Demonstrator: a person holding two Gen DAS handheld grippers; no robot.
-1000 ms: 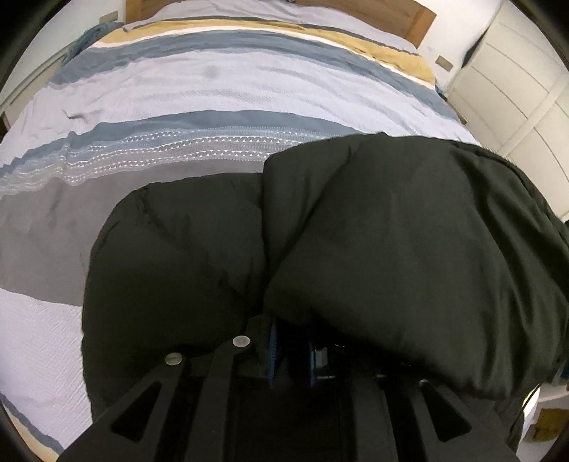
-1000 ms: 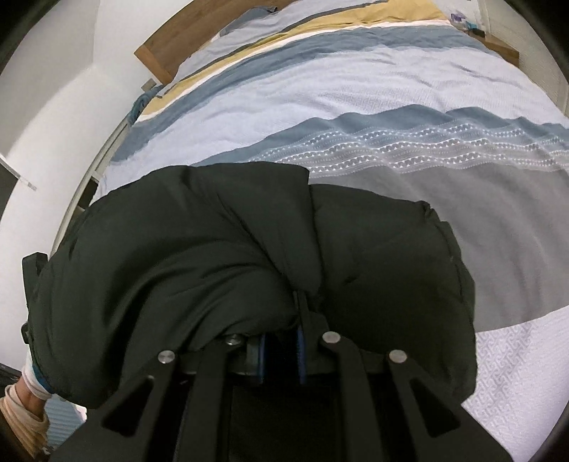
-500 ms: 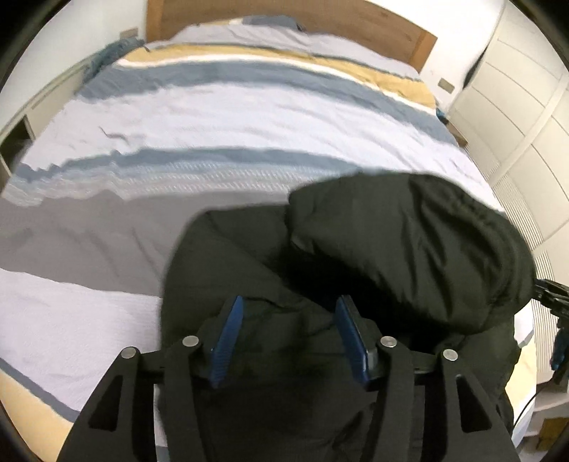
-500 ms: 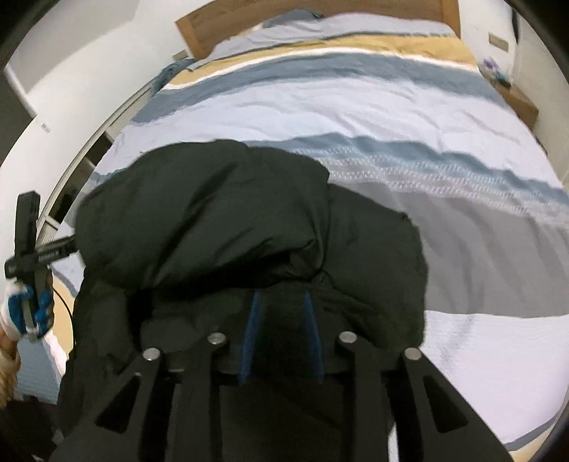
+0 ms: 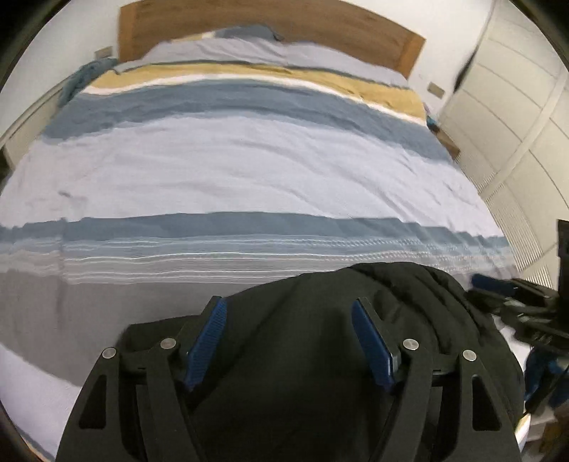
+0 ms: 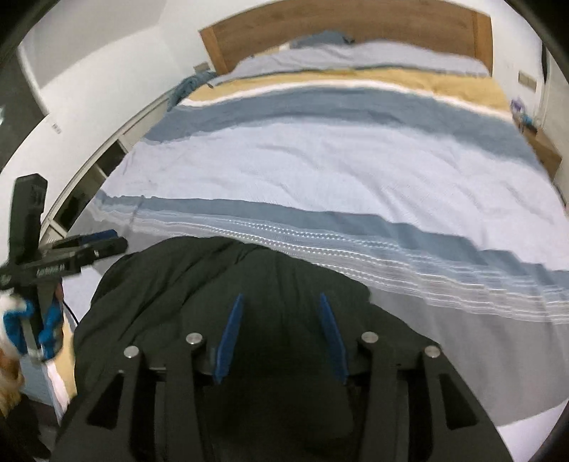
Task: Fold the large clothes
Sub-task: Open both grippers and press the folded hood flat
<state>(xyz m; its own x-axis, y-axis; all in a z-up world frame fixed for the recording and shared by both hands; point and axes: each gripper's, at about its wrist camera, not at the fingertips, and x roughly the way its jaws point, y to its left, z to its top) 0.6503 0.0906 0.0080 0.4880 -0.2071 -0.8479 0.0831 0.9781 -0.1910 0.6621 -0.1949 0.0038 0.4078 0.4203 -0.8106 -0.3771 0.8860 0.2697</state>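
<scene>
A black padded jacket (image 5: 409,302) lies folded in a bulky heap on the near edge of the bed; in the right wrist view the jacket (image 6: 177,277) fills the lower middle. My left gripper (image 5: 288,302) hovers above it, its jaws opening, with the blue pads (image 5: 206,341) wide apart and pressing on nothing. My right gripper (image 6: 281,296) also hangs over the jacket, jaws opening, with a narrower gap and no fabric pinched. Each gripper shows in the other's view: the right gripper (image 5: 512,295) at the right edge, the left gripper (image 6: 103,240) at the left edge.
The bed carries a striped cover (image 5: 249,170) in pale lilac, blue, grey and mustard, with a wooden headboard (image 5: 284,21) at the far end. White wardrobe doors (image 5: 515,106) stand to the right, open shelving (image 6: 89,184) to the left. A gloved hand (image 6: 17,320) holds the left gripper.
Both grippers were shut on the jacket's folded-over edge; they have let go, opened and drawn up and back. The jacket now lies on the bed and looks smaller in both views.
</scene>
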